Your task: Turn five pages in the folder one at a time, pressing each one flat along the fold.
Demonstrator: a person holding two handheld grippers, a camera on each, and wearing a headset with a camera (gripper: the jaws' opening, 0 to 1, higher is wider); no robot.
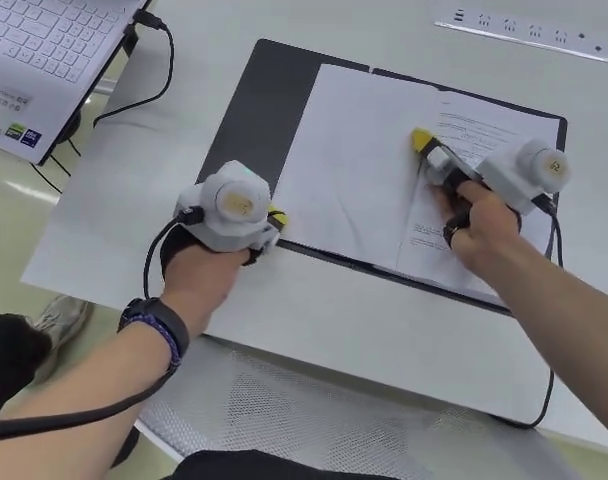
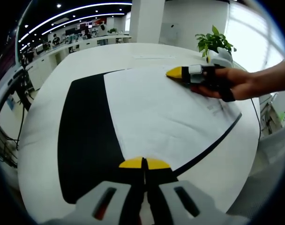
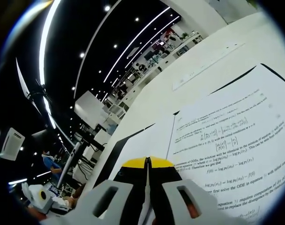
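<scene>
At 10 o'clock in the head view, a white laptop (image 1: 44,50) sits on the pale, smooth worktop (image 1: 364,330). The stickers on its palm rest are too small to read, and a black cable (image 1: 154,80) loops from it. At 8 o'clock the left gripper (image 1: 275,217) rests on the folder's near edge. Its yellow-tipped fingers (image 2: 133,163) are pressed together with nothing between them, at the rim of the blank sheet (image 1: 354,160). Mid-frame the folder (image 1: 259,110) lies open and flat, rectangular, with matt black covers. Its long axis runs from 10 to 4 o'clock, and the fold crosses it from 1 to 7 o'clock. The blank sheet covers its left half. The printed page (image 1: 494,130) on the right carries lines of text and equations too fine to read. The right gripper (image 1: 421,141), fingers closed on nothing, sets its tips on the paper by the fold. At 1 o'clock lies a white socket strip (image 1: 524,30).
</scene>
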